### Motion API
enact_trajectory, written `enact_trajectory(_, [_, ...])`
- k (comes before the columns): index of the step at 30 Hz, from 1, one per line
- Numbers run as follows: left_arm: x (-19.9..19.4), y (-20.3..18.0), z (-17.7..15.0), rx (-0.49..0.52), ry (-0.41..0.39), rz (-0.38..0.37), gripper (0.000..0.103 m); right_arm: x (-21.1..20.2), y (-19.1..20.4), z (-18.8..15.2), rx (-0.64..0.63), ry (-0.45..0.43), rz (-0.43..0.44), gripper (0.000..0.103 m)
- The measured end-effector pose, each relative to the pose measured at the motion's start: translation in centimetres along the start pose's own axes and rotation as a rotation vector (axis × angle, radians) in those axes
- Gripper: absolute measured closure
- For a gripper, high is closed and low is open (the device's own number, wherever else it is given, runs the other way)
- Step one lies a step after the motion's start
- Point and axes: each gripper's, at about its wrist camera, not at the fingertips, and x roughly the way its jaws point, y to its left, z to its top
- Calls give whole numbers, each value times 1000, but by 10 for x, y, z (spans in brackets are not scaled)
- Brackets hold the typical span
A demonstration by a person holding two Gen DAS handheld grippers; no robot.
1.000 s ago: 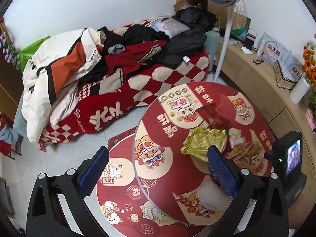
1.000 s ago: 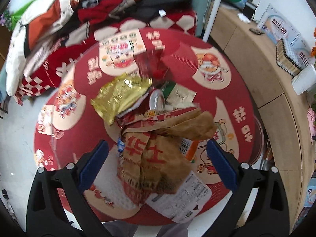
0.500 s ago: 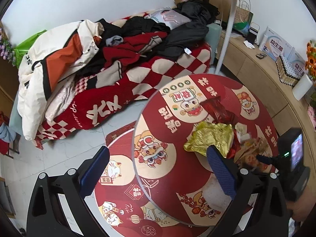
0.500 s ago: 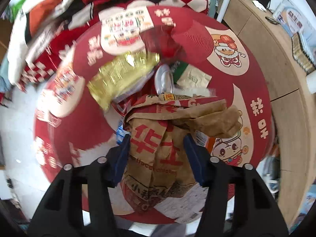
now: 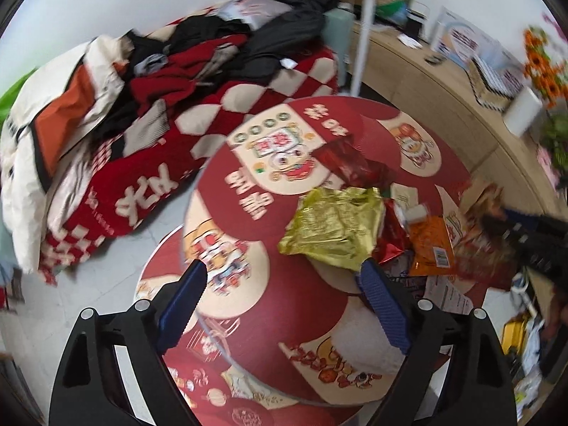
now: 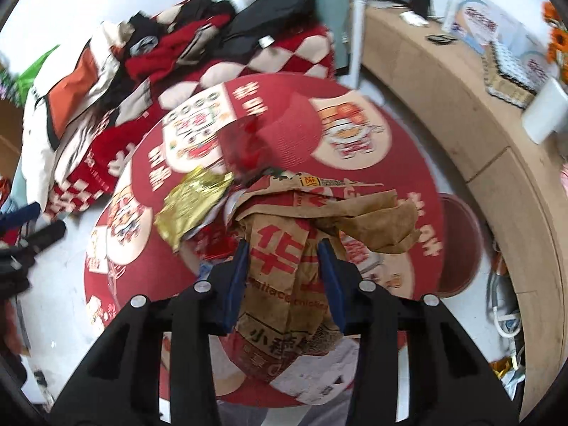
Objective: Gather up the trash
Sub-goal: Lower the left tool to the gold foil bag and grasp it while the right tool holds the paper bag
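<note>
brown paper bag (image 6: 284, 266), crumpled with red print, sits pinched between the blue pads of the right gripper (image 6: 284, 259), above the round red table (image 6: 408, 163), clenched right on it. behind the bag, a gold foil wrapper (image 5: 337, 227) lies on the table with a red wrapper (image 5: 349, 163) beyond it and an orange packet (image 5: 431, 241) beside. left gripper (image 5: 284, 280) hangs over the table, jaws wide though they've just been narrowing, nothing between them, its right pad near the gold wrapper's edge.

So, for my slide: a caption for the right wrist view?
Right gripper clamps a brown paper bag above the round red table.
</note>
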Motion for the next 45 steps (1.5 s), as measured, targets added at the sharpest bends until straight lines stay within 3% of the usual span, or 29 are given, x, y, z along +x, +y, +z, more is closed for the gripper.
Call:
enact_trajectory(8, [70,-78,5,321,-11,39,19,-9,-61,-7,62,-14,-64,62])
enact_trajectory(12, [108,-92,6,373,34,79,26,-14,-93,-20,91,-3,-99,62])
enact_trajectory(15, [125,-89,13,350,80,69,55,-19,-111,-25,109,1,-122,62])
enact_trajectory(16, [126,-87,16,335,92,60,78,-22,-117,-26,120,0,-128,62])
enact_trajectory(18, [122,-77,20,287,98,52,99,-28,-124,-27,137,-5,-140,62])
enact_trajectory(19, [117,-73,20,266,91,49,102,-31,-126,-27,143,-7,-144,62])
enact_trajectory(22, [100,-56,23,212,79,32,102,-42,-131,-24,165,-23,-151,62])
enact_trajectory(29, [87,-33,28,198,61,-5,100,-58,-116,-19,159,-70,-143,62])
enact_trajectory(30, [91,-33,27,203,65,-9,85,-57,-112,-18,153,-70,-143,62])
enact_trajectory(31, [97,-36,26,222,61,4,47,-55,-110,-19,147,-70,-143,62])
enact_trajectory(32, [100,-39,24,245,32,27,33,-53,-108,-20,144,-67,-142,62])
enact_trajectory(33, [102,-41,22,264,6,37,29,-50,-107,-22,147,-61,-141,62])
enact_trajectory(35, [118,-46,17,332,28,42,36,-43,-108,-26,166,-46,-140,62])
enact_trajectory(41, [112,-17,3,316,-8,66,40,-32,-115,-35,193,-13,-157,62])
enact_trajectory(45, [101,-23,-16,472,-90,91,40,-27,-118,-34,207,-11,-167,62])
